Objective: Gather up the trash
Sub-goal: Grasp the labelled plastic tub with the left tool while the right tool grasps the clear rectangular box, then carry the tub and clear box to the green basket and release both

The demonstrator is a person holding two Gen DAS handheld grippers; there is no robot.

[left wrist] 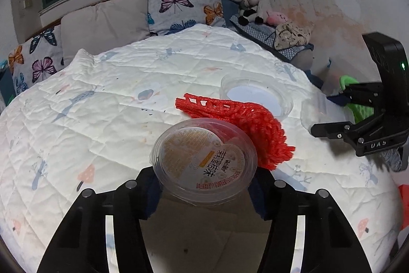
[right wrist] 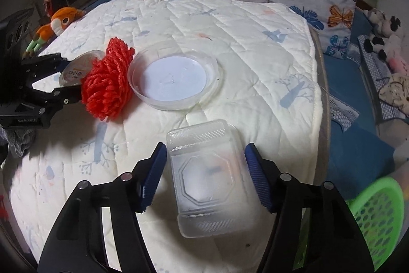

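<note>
The left gripper (left wrist: 204, 186) was clamped on a round labelled cup (left wrist: 203, 163), tilted label-up. The right gripper (right wrist: 205, 174), jaws apart, bracketed a clear rectangular tray (right wrist: 207, 181) without contact, its long axis along the fingers. Beyond the tray were a red net (right wrist: 107, 83), a round lid (right wrist: 176, 76) and open quilt (right wrist: 255, 42).
</note>
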